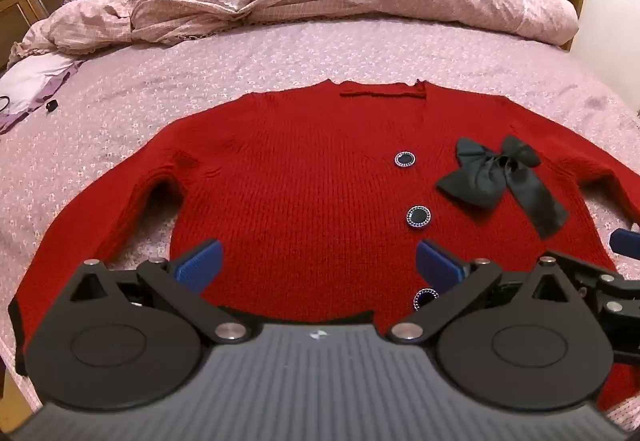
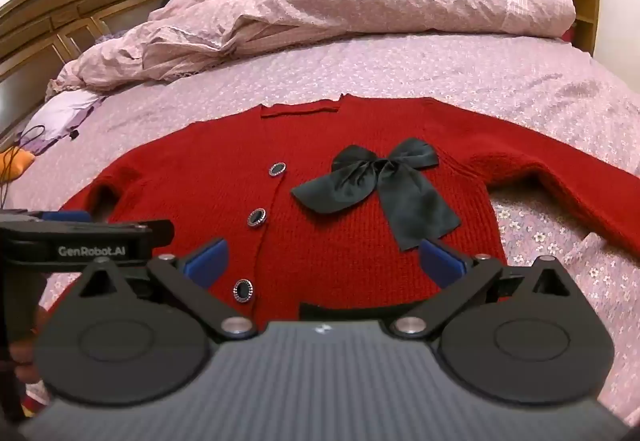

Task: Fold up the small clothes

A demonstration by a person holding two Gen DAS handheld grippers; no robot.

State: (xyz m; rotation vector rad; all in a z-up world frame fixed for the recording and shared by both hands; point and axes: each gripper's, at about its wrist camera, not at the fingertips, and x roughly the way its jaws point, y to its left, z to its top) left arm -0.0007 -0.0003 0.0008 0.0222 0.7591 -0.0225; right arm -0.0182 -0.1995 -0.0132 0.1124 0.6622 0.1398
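Your red knitted cardigan lies flat, front up, sleeves spread, on the pink floral bedsheet. A black satin bow and three dark round buttons sit on its front. A rumpled pink quilt is heaped behind it, well apart. Your left gripper and right gripper both hover spread wide over the hem, pinching nothing. The left gripper's side reads "GenRobot.AI".

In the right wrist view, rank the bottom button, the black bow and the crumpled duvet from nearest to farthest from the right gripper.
From the right gripper:
1. Bottom button, just left.
2. Black bow, ahead, slightly right.
3. Crumpled duvet, far across the bed.
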